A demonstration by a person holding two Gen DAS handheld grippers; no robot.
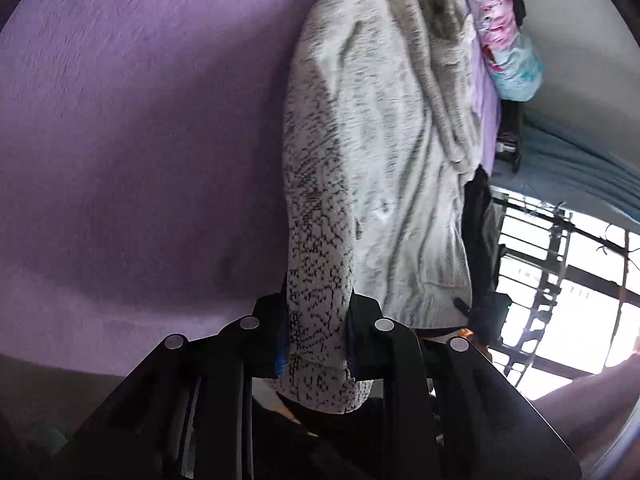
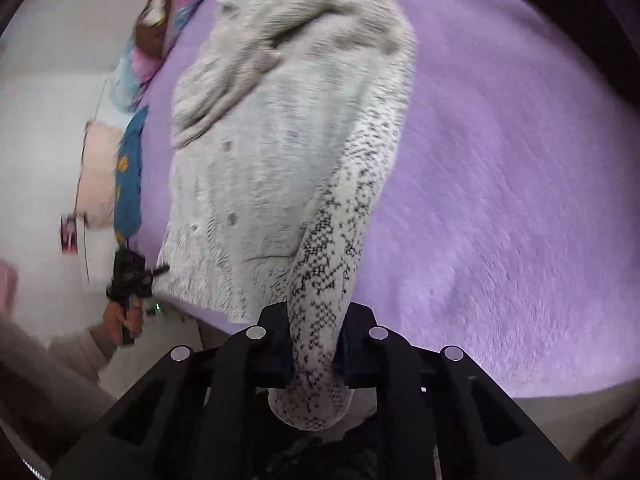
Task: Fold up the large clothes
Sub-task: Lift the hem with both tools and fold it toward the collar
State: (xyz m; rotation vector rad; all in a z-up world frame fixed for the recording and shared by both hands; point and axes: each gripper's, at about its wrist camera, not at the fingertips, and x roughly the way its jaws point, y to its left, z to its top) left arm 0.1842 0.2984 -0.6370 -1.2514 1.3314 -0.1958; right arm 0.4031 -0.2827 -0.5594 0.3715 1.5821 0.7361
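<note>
A large grey-white knitted sweater (image 1: pixel 380 152) with black speckles lies lengthwise on a purple bedspread (image 1: pixel 140 120). My left gripper (image 1: pixel 316 320) is shut on one bottom corner of the sweater, and the fabric runs up between its black fingers (image 1: pixel 268 320). In the right wrist view the same sweater (image 2: pixel 272 140) stretches away from me, crumpled at its far end. My right gripper (image 2: pixel 316 332) is shut on the other bottom corner, which bunches into a speckled roll between the fingers. The left gripper (image 2: pixel 128 276) and the hand holding it show at the sweater's left edge.
Colourful pink and blue bedding (image 1: pixel 508 40) lies at the head of the bed. A barred window (image 1: pixel 560 280) is on the right in the left wrist view. A blue cloth (image 2: pixel 128 176) and a pale pink cushion (image 2: pixel 98 176) lie beside the purple bedspread (image 2: pixel 500 200).
</note>
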